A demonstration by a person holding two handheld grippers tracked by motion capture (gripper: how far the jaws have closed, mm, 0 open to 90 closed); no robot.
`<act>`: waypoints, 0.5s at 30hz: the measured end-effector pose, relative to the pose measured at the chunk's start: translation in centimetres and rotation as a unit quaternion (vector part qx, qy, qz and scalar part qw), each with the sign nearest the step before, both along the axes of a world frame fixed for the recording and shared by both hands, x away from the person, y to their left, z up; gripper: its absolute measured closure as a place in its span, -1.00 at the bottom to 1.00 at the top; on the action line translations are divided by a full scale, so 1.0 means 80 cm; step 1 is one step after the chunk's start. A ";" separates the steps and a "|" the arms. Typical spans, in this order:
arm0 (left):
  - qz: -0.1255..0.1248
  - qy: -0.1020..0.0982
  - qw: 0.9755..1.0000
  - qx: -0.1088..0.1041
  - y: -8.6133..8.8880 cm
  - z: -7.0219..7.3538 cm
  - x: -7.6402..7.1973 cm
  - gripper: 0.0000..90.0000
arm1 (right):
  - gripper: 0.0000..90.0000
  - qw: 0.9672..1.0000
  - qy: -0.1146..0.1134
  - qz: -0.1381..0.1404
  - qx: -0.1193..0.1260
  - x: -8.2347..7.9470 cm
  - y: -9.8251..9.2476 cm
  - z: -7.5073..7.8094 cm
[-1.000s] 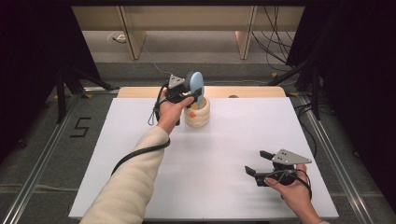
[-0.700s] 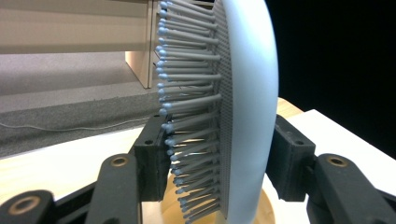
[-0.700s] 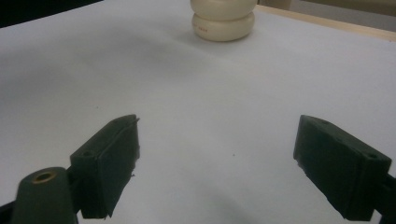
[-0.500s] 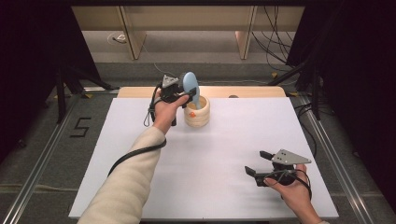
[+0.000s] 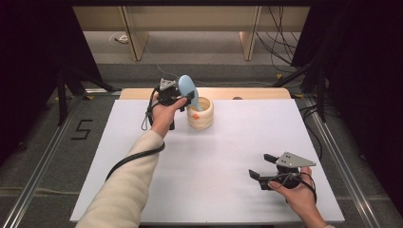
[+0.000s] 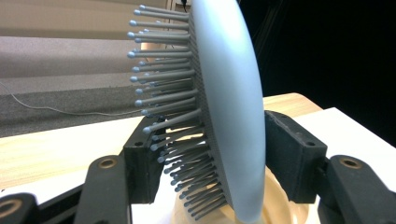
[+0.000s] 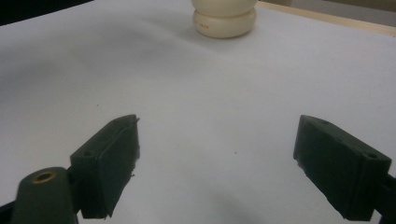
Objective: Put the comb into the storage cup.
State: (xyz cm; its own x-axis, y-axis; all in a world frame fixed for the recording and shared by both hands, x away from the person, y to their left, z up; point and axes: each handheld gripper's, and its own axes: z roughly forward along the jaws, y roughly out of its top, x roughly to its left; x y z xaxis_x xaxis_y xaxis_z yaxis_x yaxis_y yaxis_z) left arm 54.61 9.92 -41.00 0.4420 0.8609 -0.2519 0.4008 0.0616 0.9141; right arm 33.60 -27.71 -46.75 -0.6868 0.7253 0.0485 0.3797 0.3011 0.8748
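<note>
- The left gripper (image 5: pixel 186 99) hovers at the far side of the white table (image 5: pixel 142 156), just left of a cream ribbed round holder (image 5: pixel 200 113).
- Its 2 black jaws have just been opening; a pale blue oval hairbrush with grey bristles (image 6: pixel 224 107) stands between them, handle end down in the holder, head tilted left above the rim.
- In the left gripper view, the right pad (image 6: pixel 292 158) sits against the brush's smooth back and the left pad (image 6: pixel 142 163) meets the bristle tips; whether they press cannot be told.
- The right gripper (image 5: pixel 266 167) rests near the table's front right corner, well apart from the holder, jaws wide apart with nothing between them.
</note>
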 end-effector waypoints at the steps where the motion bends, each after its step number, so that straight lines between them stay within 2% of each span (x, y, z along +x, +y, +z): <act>1: 0.000 0.000 1.000 -0.002 0.001 0.000 -0.001 -0.10 | -0.66 1.000 0.000 0.000 -0.001 0.000 0.000 0.000; 11: 0.002 0.007 1.000 -0.007 0.006 -0.007 -0.005 -0.14 | -0.66 1.000 0.002 -0.002 0.002 0.000 0.000 0.000; 15: 0.000 0.014 1.000 -0.021 0.007 -0.008 -0.005 -0.19 | -0.66 1.000 0.002 -0.005 0.004 0.001 -0.001 0.000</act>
